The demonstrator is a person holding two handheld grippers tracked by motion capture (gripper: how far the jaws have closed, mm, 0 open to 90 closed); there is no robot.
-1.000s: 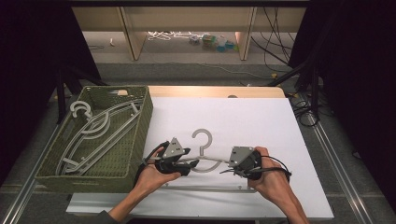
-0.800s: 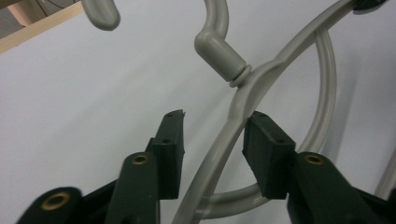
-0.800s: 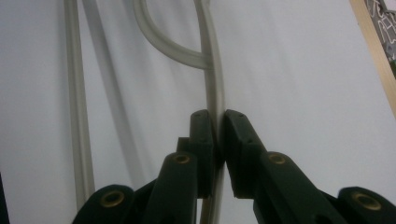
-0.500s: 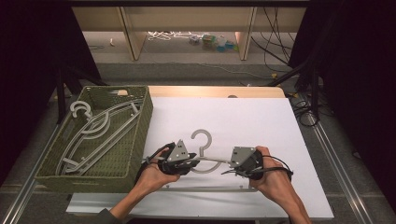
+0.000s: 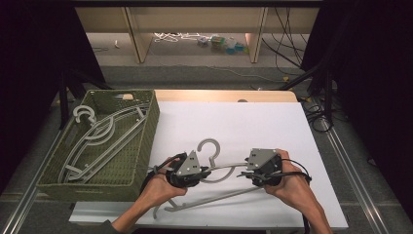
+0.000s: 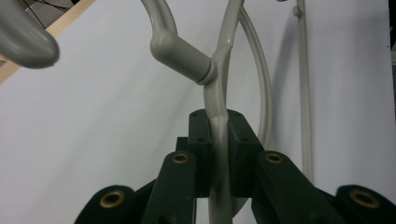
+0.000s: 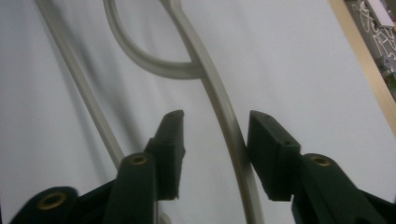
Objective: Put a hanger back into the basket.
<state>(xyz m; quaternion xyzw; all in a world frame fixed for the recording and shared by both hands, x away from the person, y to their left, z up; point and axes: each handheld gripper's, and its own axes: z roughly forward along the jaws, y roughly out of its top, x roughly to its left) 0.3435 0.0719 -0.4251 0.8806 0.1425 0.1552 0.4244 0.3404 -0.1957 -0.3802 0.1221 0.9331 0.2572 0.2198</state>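
A grey plastic hanger [image 5: 209, 141] lies at the near middle of the white table [image 5: 243, 117], hook pointing away from me. My left gripper [image 5: 204, 172] comes in from the left. In the left gripper view, that gripper [image 6: 218, 126] is shut on the hanger's [image 6: 212, 70] arm just below the hook's neck. My right gripper [image 5: 242, 174] faces it from the right. It stands open [image 7: 215, 122] astride the hanger's other arm [image 7: 219, 105], which runs close to the right-hand jaw.
A green woven basket [image 5: 148, 141] stands at the table's left with several grey hangers [image 5: 104, 136] inside. Beyond the table's far edge, shelf legs and cables stand on the floor. A metal rail runs along each side.
The left gripper has shifted slightly to the right along the hanger. The hanger's bottom bar now lies slanted, its left end nearer me. The right hand has barely moved.
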